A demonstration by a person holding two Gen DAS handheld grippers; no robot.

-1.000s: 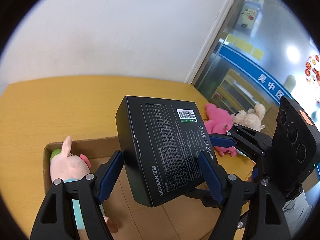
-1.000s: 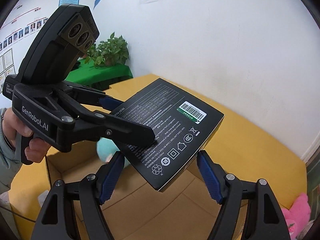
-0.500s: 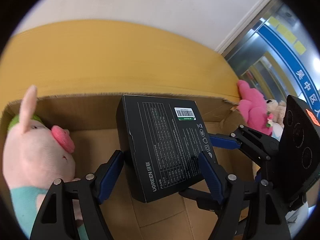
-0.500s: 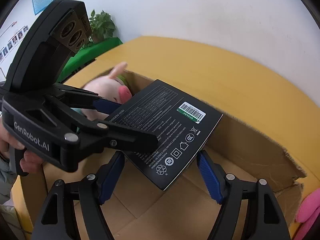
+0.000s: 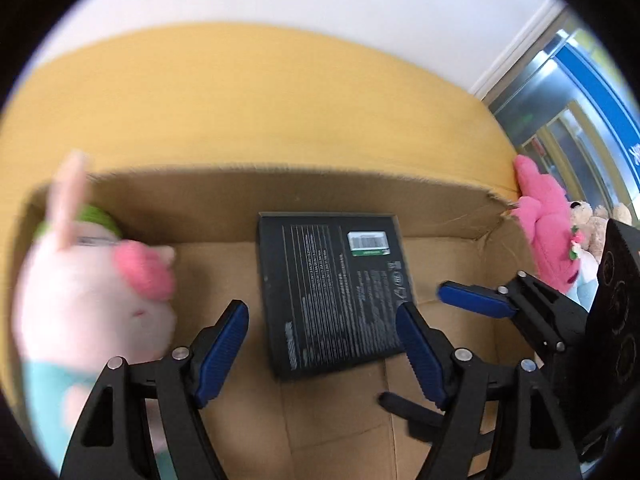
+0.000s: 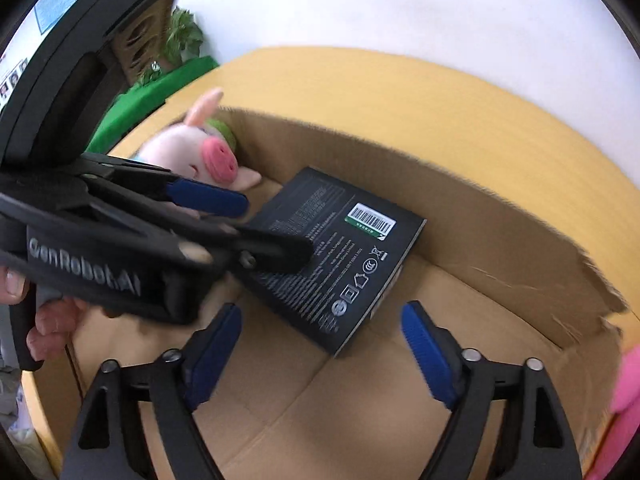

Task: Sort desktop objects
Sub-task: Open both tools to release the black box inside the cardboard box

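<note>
Left wrist view: the black box is now down in the cardboard carton, let go by both grippers.

Half a second ago the box hung tilted, pinched between both sets of jaws; now it appears to lie flat on the carton floor, at about 12 o'clock from the left gripper, whose blue pads stand apart on either side of its near end, seemingly clear of it. The right gripper has just opened its jaws wider and holds nothing, the box's corner lying beyond them at 12 o'clock. At 9 o'clock sits the pig plush; the pink plush waits outside the carton on the counter at 2 o'clock. Judged from this, the box is sorted, and the plush outside seems likely next.
</note>
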